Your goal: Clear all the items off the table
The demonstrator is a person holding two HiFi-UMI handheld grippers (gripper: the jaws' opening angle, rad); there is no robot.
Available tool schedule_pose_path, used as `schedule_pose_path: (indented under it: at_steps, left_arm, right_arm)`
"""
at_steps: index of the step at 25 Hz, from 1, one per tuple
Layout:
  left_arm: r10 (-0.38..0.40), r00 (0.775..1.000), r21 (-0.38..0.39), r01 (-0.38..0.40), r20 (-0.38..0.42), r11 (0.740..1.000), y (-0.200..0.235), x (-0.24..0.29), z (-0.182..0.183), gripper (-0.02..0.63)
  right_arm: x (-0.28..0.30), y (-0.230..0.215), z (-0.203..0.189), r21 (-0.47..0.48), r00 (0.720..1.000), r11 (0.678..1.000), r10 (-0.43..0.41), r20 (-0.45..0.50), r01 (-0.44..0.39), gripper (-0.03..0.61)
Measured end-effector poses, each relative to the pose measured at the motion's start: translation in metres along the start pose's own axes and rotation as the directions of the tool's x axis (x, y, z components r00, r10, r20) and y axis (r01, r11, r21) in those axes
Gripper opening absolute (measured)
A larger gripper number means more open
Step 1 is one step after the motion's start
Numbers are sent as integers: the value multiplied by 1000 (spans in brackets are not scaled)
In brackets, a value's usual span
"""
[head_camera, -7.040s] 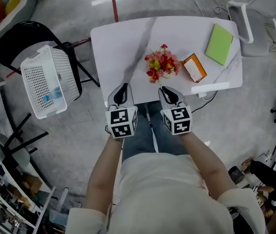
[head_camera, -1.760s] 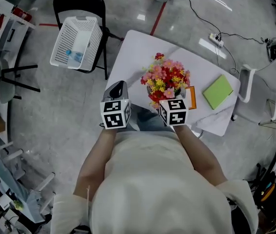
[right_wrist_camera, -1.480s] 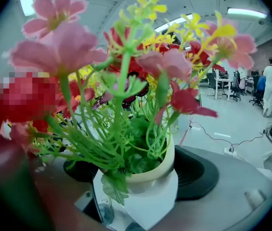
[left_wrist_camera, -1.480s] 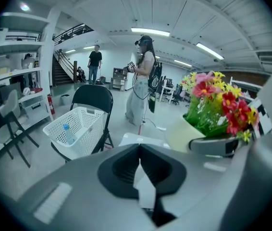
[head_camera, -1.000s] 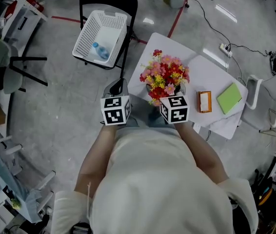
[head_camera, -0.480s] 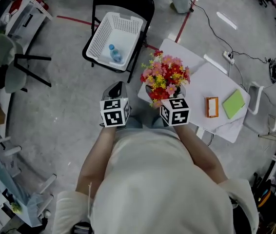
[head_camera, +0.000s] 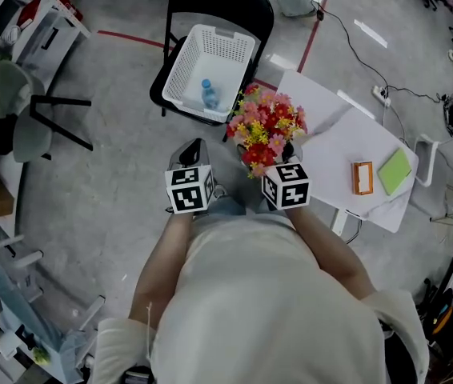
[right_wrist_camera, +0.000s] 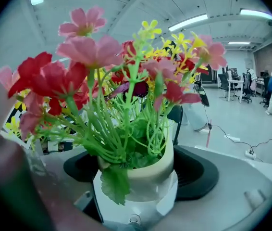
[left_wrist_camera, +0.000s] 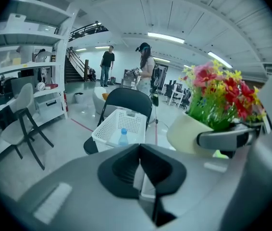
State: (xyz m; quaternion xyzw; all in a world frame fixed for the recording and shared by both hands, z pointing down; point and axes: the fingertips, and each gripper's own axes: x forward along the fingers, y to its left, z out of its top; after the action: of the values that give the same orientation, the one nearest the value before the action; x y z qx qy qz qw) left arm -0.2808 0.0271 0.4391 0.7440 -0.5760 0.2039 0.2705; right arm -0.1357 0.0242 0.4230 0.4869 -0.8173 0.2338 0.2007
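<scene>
2 grippers: right gripper (right_wrist_camera: 135,189) clamps a cream pot of seemingly artificial pink-red flowers (right_wrist_camera: 148,170); left gripper (left_wrist_camera: 140,167) closed, empty.

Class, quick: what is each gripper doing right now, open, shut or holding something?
Left gripper: shut, empty.
Right gripper: shut on the flower pot.

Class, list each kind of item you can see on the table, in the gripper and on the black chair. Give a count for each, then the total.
Flower pot: 1
Orange box: 1
Green book: 1
Bottle: 1
Basket: 1
Total: 5
</scene>
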Motion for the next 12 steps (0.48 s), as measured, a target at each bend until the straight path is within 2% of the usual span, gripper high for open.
schedule_pose_path:
  at_steps: [12]
  left_arm:
    - [7, 1000, -35, -7, 3, 999, 51, -2, 7, 9]
  right_arm:
    - [34, 33, 24, 1, 1000, 1000, 17, 14, -17, 472]
